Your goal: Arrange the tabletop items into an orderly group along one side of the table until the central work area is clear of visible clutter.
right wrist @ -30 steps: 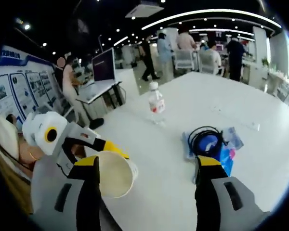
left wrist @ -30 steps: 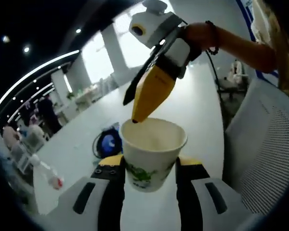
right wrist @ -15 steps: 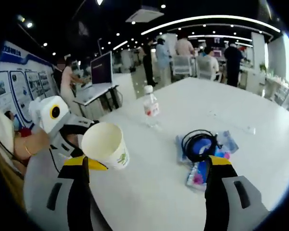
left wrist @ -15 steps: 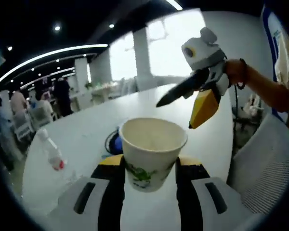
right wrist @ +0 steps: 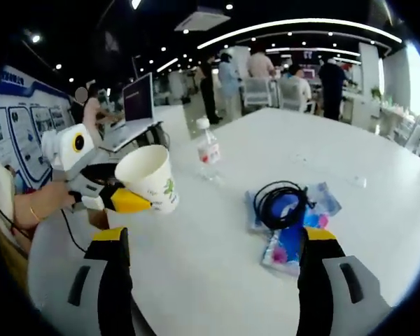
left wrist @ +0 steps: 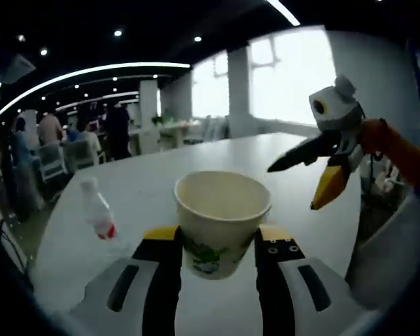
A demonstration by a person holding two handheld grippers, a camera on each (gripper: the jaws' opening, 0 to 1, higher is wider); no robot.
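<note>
Currently, left gripper (left wrist: pixel 215 252): jaws closed on the lower wall of the paper cup (left wrist: pixel 222 220), holding it upright above the white table (left wrist: pixel 154 189).
Right gripper (right wrist: pixel 210 262): jaws spread wide with nothing between them, hovering over the table; also seen from the left gripper view (left wrist: pixel 320 168), parted in mid-air.
Cup position: lifted off the table, well apart from the other items, on the person's side.
Risk, squeeze: the thin cup wall could buckle if the grip tightens, by my judgement.
Risk, tilt: a roll of the hand could let the cup slip out, since it is pinched low.
Risk, placement: setting it down near the table edge might tip it off.
Count: one cup; one water bottle (right wrist: pixel 208 152), standing; one black cable coil (right wrist: pixel 281 204) lying on a few colourful packets (right wrist: pixel 294 241), exact number unclear.
</note>
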